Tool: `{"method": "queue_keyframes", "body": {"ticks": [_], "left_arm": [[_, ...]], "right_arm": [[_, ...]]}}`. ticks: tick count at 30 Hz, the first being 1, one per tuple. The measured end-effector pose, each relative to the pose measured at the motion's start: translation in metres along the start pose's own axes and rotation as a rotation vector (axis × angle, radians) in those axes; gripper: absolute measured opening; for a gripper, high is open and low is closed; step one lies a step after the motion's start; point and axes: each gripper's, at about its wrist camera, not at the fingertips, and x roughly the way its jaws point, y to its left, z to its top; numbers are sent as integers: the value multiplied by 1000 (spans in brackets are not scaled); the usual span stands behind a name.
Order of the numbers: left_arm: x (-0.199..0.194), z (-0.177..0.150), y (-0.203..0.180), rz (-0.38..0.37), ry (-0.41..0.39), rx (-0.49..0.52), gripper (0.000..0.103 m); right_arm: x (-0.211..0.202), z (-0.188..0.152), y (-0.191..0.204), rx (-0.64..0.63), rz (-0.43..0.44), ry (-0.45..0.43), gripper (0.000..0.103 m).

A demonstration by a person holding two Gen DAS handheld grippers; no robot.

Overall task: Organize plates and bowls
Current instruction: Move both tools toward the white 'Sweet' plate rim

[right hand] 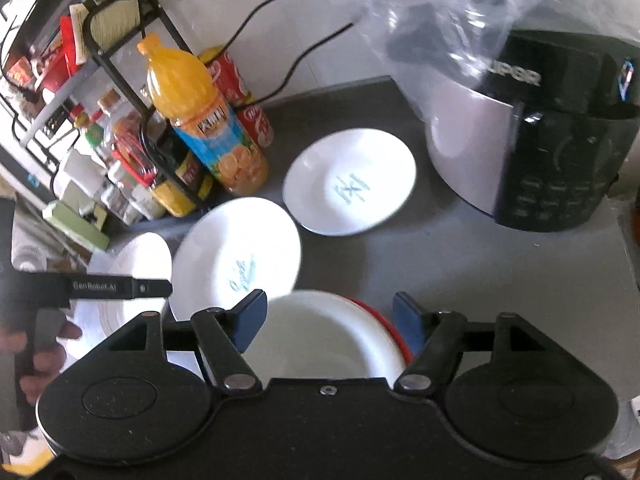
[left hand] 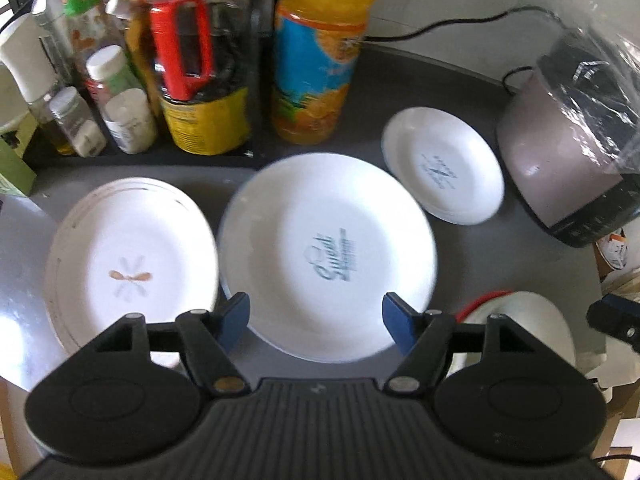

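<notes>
Left wrist view shows the left claw wide open and empty above the lettered plate, which lies on the grey table between the gold-sprig plate stack and a smaller plate. The right claw, also open and empty, hovers over a red-rimmed bowl. Neighbouring rims nearly touch, so a careless pinch could clip one; the orange juice bottle and rice cooker crowd the back.

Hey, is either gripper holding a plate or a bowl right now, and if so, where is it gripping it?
Neither. The left gripper is open above the middle plate, and the right gripper is open above the white bowl.
</notes>
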Motion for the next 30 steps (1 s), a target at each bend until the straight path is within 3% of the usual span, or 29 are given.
{"method": "queue_keyframes", "body": {"ticks": [10, 18, 26, 30], "left_arm": [[9, 23, 51, 23, -10, -12, 72], [20, 46, 70, -50, -32, 22, 71], [52, 65, 78, -98, 3, 58, 54], [70, 71, 77, -87, 10, 111, 51]], "right_arm": [[36, 16, 45, 51, 13, -2, 70], [66, 26, 52, 123, 3, 27, 65], [95, 21, 47, 187, -48, 72, 52], [109, 23, 40, 225, -76, 89, 48]]}}
